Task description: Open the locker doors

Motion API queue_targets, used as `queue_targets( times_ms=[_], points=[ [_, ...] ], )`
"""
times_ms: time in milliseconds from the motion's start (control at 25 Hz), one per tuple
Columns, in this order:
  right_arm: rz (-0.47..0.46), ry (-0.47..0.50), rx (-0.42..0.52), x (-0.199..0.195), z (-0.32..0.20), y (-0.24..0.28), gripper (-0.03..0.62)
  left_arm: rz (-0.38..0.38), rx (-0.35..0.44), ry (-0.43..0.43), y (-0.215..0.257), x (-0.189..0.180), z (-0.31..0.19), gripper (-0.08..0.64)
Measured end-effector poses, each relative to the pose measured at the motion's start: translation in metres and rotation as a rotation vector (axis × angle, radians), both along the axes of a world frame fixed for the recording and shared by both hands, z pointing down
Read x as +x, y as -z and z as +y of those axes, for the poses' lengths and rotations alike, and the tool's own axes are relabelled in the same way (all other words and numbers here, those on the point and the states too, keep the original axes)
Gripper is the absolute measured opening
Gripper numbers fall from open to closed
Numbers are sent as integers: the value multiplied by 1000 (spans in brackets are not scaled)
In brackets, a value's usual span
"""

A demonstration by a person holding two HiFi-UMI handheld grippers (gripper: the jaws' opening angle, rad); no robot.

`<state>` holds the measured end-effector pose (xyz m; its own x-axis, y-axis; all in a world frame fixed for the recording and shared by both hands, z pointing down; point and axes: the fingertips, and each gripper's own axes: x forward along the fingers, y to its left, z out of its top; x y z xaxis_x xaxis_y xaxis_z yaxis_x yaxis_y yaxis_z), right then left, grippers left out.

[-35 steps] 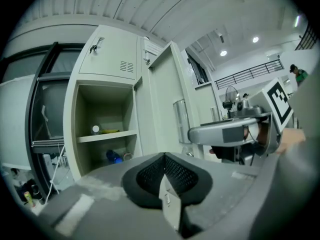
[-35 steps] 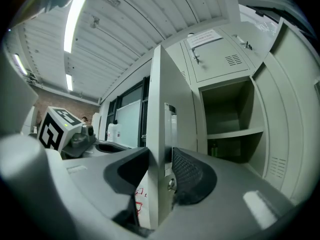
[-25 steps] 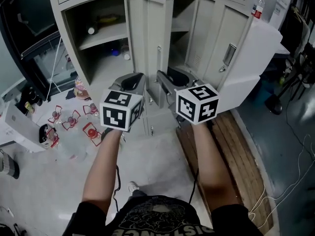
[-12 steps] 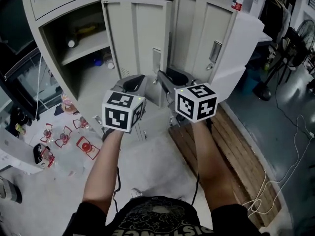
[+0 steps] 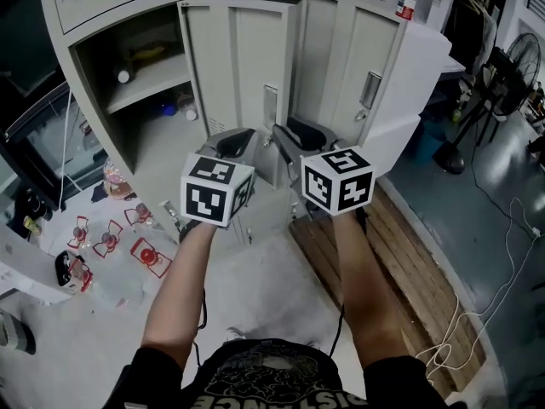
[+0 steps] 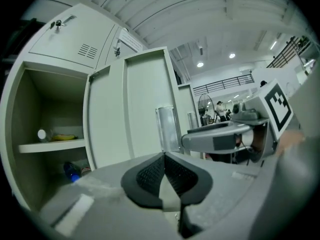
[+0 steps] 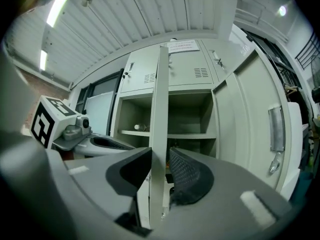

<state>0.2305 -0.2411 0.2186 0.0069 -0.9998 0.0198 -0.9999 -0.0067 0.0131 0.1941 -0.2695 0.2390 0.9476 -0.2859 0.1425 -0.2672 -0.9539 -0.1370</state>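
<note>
Left claw [image 6: 163, 156]: pads together, nothing between them. Right claw [image 7: 160, 159]: jaws just eased apart, loosely straddling the free edge of a pale grey steel locker door [image 7: 160, 99], which stands open, edge-on. Behind: grey steel locker cabinet [image 7: 192, 74], shelved compartments exposed; second grey door [image 7: 250, 129] open at right.

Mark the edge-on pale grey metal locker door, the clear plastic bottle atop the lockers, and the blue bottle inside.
Pale grey metal locker door [image 7: 159, 109]: right gripper view, its near edge.
Clear plastic bottle [image 5: 408, 1]: head view, its middle.
Blue bottle [image 6: 71, 170]: left gripper view, its body.
</note>
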Motion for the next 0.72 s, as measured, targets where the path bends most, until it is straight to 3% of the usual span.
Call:
queue_targets(
  times_ms=[280,720],
  points=[
    [0,37,9,-9,19,-1,115,-9,-11,85,-8,-21,9,3],
    [-18,193,0,-38,54,-9,115,-27,-14,275,-19,-68,46,3]
  ],
)
